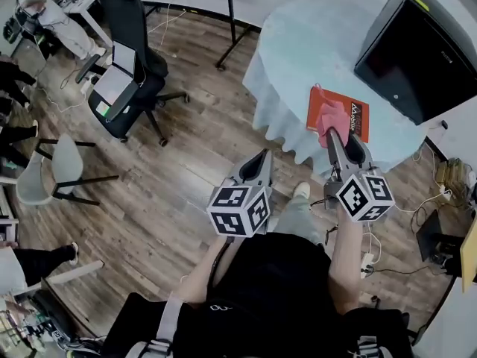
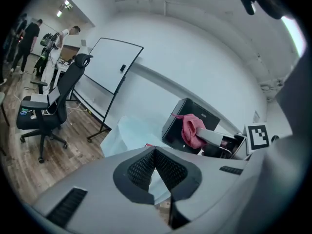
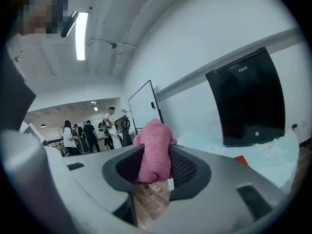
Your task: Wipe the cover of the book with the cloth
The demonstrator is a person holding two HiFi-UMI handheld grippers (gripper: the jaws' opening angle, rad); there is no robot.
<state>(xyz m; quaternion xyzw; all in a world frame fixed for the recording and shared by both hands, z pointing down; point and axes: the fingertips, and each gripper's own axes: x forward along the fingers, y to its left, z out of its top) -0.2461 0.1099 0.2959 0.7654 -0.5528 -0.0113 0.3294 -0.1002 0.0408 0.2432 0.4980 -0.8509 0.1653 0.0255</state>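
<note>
Book at the table edge, pink cloth clamped above it

An orange-red book [image 1: 352, 116] lies flat near the front edge of a round table [image 1: 298, 43] draped in pale blue fabric, right of centre in the upper half of the head view. A large black box [image 1: 417, 47] sits on the same table, toward the upper right corner.

The right gripper [image 1: 333, 134] reaches up from the lower right of that view. Its jaws are closed on a pink cloth [image 1: 329, 119], which bunches out past the tips. From above, the cloth overlaps the left half of the book's cover. The right gripper view looks level across the room, with the cloth [image 3: 155, 152] pinched upright in the middle. Only a red corner of the book [image 3: 241, 160] shows there, below and to the right of the jaws. This suggests the cloth is held just over the cover and not pressed onto it, though no view settles whether they touch. Letting the cloth stick out beyond the tips probably means soft fabric, not hard plastic, will meet the cover.

The left gripper [image 1: 264, 155] hangs over the wooden floor at the centre of the head view, to the left of the table and well apart from the book. Its jaws meet at the tips and hold nothing. It seems parked clear of the wiping path, and could steady the book if it slides
</note>
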